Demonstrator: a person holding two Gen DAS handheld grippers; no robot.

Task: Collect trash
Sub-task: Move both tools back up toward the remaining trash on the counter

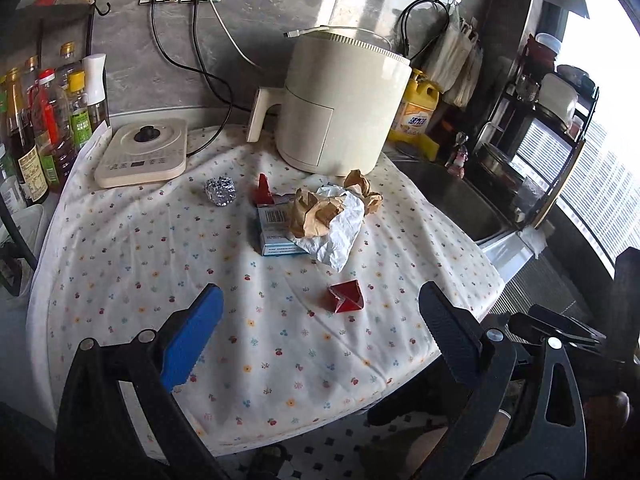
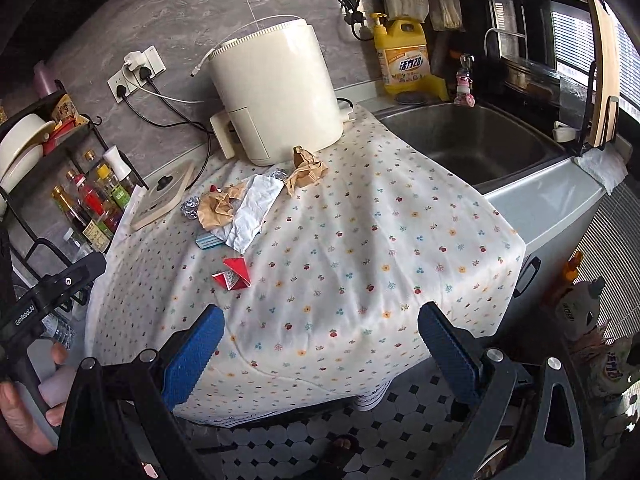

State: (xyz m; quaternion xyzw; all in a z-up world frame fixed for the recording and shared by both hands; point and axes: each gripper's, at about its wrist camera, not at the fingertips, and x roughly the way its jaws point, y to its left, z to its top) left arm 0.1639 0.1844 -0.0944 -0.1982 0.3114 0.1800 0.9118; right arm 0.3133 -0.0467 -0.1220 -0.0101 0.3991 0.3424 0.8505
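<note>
Trash lies on a flowered cloth (image 1: 120, 256) (image 2: 400, 240): a red folded wrapper (image 1: 346, 298) (image 2: 234, 272), a blue carton (image 1: 274, 228) (image 2: 208, 241) under white crumpled paper (image 1: 336, 232) (image 2: 252, 216) and brown crumpled paper (image 1: 314, 212) (image 2: 216, 210), more brown paper (image 1: 366, 188) (image 2: 306, 170), a foil ball (image 1: 220, 191) (image 2: 191, 208) and a small red piece (image 1: 263, 190). My left gripper (image 1: 320, 336) is open above the cloth's near edge, short of the red wrapper. My right gripper (image 2: 322, 344) is open too, nothing between its fingers.
A cream air fryer (image 1: 344, 100) (image 2: 276, 92) stands behind the trash, with a flat cream cooker (image 1: 142, 152) (image 2: 162, 196) to the left. Sauce bottles (image 1: 44, 128) (image 2: 92, 204) line the left. A steel sink (image 2: 472, 140) and yellow detergent jug (image 2: 404, 56) lie right. A hand (image 2: 24, 412) holds the other gripper.
</note>
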